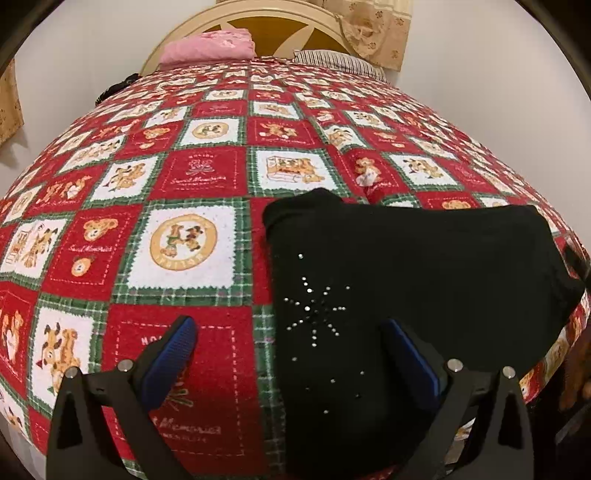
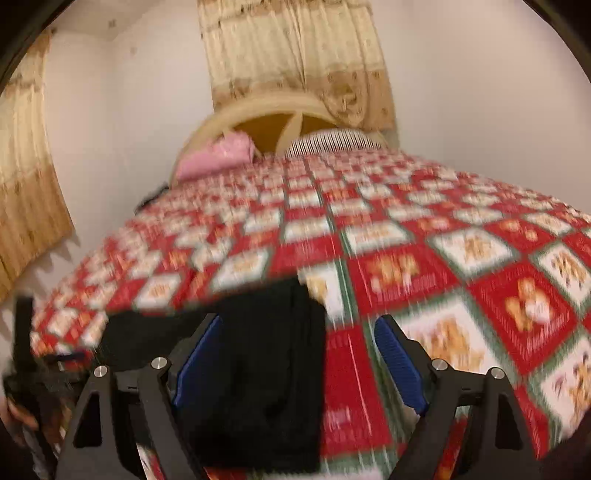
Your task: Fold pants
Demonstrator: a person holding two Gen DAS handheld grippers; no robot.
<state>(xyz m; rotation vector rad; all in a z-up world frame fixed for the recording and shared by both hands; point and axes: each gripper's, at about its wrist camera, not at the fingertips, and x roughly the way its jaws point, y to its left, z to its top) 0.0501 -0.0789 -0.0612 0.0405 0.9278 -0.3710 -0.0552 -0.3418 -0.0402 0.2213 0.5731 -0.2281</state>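
Observation:
The black pants (image 1: pixel 424 280) lie folded into a compact block near the front edge of the bed, with a rhinestone star on the top layer. My left gripper (image 1: pixel 291 328) is open and empty above the block's left edge. In the blurred right wrist view the pants (image 2: pixel 266 369) lie at lower left. My right gripper (image 2: pixel 299 328) is open and empty over their right edge. The other gripper (image 2: pixel 26 373) shows at the far left of that view.
The bed carries a red, white and green teddy-bear blanket (image 1: pixel 192 184). A pink pillow (image 1: pixel 210 46) and a striped pillow (image 1: pixel 340 61) lie against the cream headboard (image 1: pixel 273 18). Beige curtains (image 2: pixel 295 55) hang behind.

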